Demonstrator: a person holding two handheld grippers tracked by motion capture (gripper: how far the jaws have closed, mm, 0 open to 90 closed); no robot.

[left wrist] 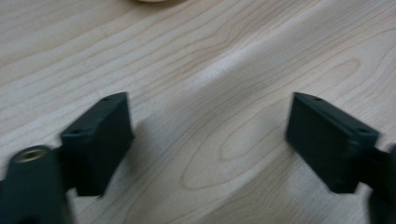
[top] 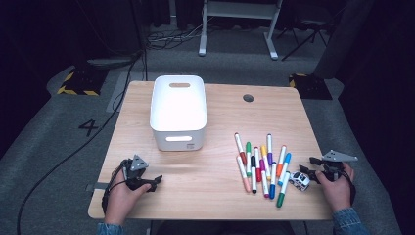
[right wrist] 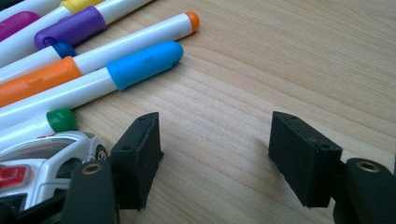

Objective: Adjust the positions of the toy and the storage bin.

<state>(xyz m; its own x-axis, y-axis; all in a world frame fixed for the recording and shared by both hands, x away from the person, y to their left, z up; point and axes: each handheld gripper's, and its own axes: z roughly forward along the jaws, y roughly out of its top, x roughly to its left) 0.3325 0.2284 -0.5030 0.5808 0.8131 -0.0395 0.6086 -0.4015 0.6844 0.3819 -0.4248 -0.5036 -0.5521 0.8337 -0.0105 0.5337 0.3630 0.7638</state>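
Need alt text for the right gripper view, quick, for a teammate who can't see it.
The open right gripper hovers over bare wooden table, nothing between its jaws. A white toy car sits beside one jaw, with capped markers fanned out beyond it.

High view: surface (top: pixel 210 147) lit evenly from above, surroundings fell to near black at frame edges. White bin (top: pixel 178 110) glared, interior washed out. Image soft, grainy. Left gripper view: wood grain slightly blurred, jaw edges smeared, soft shadows beneath them. Right gripper view: markers (right wrist: pixel 93 56) sharper, faint sheen on caps, lower corners out of focus.
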